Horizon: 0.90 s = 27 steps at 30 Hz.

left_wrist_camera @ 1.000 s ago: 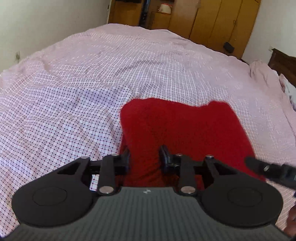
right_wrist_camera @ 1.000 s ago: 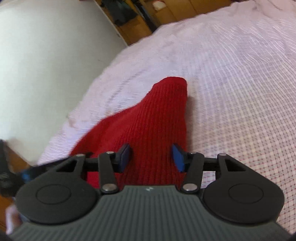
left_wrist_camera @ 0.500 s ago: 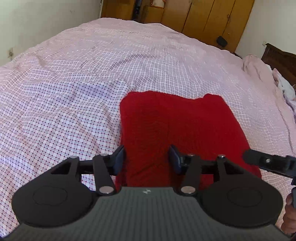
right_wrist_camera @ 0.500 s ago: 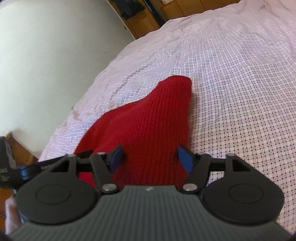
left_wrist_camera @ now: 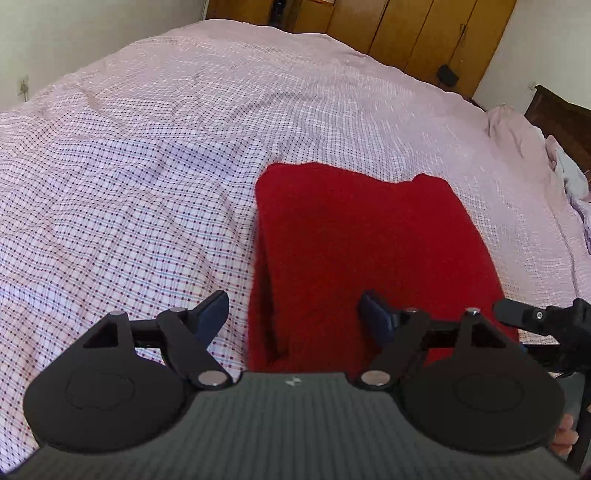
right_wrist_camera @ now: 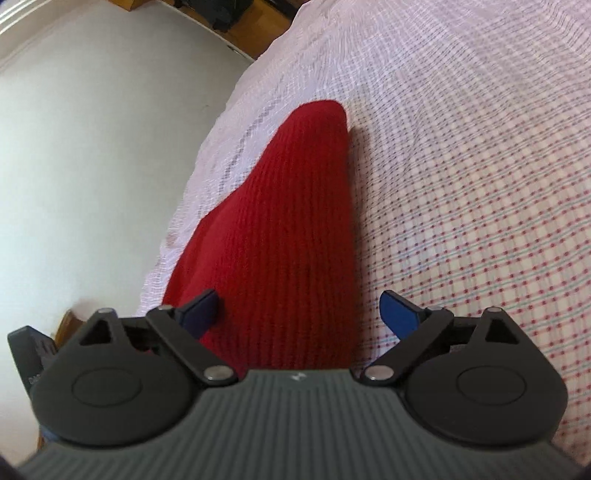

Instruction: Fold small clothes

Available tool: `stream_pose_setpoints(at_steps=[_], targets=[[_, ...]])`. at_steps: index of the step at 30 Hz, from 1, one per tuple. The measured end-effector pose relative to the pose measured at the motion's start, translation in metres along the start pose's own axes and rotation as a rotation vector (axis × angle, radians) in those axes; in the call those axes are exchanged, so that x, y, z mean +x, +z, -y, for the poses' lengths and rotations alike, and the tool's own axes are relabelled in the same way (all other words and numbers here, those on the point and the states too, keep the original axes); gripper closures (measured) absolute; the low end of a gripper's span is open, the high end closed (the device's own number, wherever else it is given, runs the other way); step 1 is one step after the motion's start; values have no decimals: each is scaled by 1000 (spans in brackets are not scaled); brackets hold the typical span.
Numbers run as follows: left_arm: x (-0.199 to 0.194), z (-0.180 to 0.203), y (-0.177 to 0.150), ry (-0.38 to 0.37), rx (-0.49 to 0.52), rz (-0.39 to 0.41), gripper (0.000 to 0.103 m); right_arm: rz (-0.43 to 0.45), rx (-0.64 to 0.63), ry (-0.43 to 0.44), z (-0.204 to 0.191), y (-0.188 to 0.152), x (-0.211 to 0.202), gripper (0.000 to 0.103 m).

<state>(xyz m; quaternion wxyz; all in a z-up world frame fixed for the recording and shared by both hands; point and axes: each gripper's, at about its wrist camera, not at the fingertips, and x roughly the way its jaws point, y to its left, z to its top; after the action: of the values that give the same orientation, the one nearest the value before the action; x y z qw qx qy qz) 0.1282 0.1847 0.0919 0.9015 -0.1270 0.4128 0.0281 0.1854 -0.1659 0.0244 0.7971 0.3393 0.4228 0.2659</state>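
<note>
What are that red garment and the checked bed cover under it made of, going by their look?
The red garment looks like a thick knit, perhaps wool or acrylic: matte, with fine ribbing running along it. The bed cover looks like thin woven cotton or a blend: flat printed checks, soft wrinkles, no sheen. The exact fibre cannot be told.

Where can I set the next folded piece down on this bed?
Free: the checked bedspread left of the red knit, and the stretch beyond it toward the wardrobe. Crowded: the right edge, with rumpled bedding and the right gripper.
</note>
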Motion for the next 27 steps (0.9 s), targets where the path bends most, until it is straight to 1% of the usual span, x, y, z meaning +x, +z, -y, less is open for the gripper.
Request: stream_pose_setpoints(at_steps=[3, 7, 10, 12, 13, 14, 16, 17, 19, 22, 25, 27], targets=[[5, -3, 1, -20, -19, -8, 21, -9, 8, 20, 2, -1, 7, 8], [11, -9, 1, -46, -81, -18, 21, -34, 10, 50, 3, -3, 28, 6], [12, -12, 0, -65, -101, -19, 21, -40, -18, 64, -2, -6, 40, 5], [12, -13, 0, -75, -108, -14, 21, -27, -37, 56, -9, -9, 46, 5], [13, -13, -1, -87, -112, -10, 24, -17, -42, 56, -11, -11, 46, 7], [13, -13, -1, -101, -114, -5, 29, -10, -45, 61, -13, -12, 45, 10], [11, -11, -3, -134, -102, 10, 36, 11, -41, 75, -13, -14, 42, 21], [11, -9, -4, -141, -92, 15, 40, 18, -34, 84, -12, -15, 39, 24], [9, -5, -6, -155, -74, 26, 43, 37, -30, 101, -12, -15, 31, 31], [2, 1, -8, -159, -45, 41, 46, 62, -47, 108, -23, -18, 19, 35], [-8, 3, -10, -197, -66, 43, 47, 68, -21, 140, -33, -15, 5, 37], [-17, 8, -14, -226, -83, 41, 47, 74, -7, 145, -37, -12, -10, 37]])
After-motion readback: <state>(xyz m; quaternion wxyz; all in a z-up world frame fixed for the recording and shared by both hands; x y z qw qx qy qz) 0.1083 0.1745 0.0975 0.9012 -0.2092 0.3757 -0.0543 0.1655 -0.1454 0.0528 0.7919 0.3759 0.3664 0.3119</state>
